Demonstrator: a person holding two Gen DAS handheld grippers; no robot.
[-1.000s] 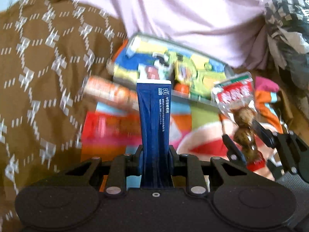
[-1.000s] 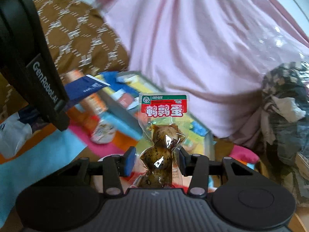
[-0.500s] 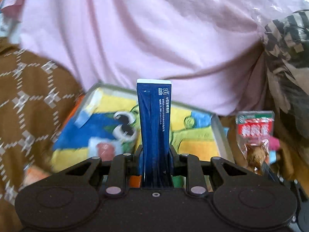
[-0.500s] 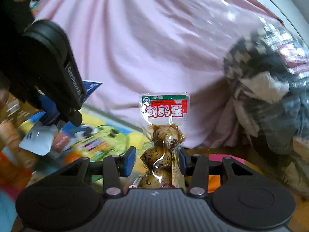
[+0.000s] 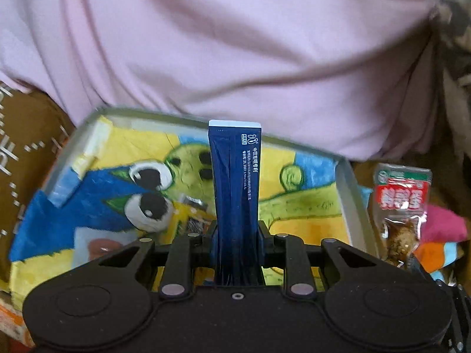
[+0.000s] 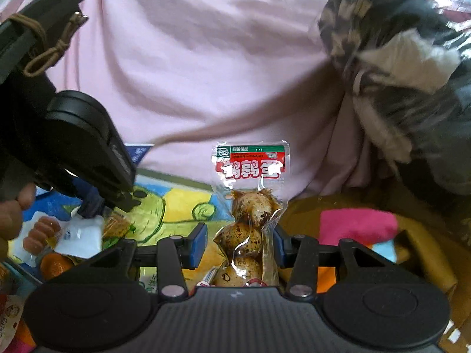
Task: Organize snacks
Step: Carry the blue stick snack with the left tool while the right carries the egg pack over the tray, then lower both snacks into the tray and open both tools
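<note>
A dark blue stick sachet [image 5: 235, 194] is clamped upright between the narrowly set jaws of the left gripper [image 5: 237, 232], above the cartoon-printed tray [image 5: 350, 188]; a clear vacuum pack of quail eggs [image 6: 250, 214] is gripped, jaws about half apart, by the right gripper [image 6: 240, 245] beside the tray's right edge; pink fabric [image 5: 235, 44] is seen behind.

Upright dark-blue sachet [image 5: 234, 194] and vacuum-packed quail eggs [image 6: 250, 206] (red label), both gripper-held.
</note>
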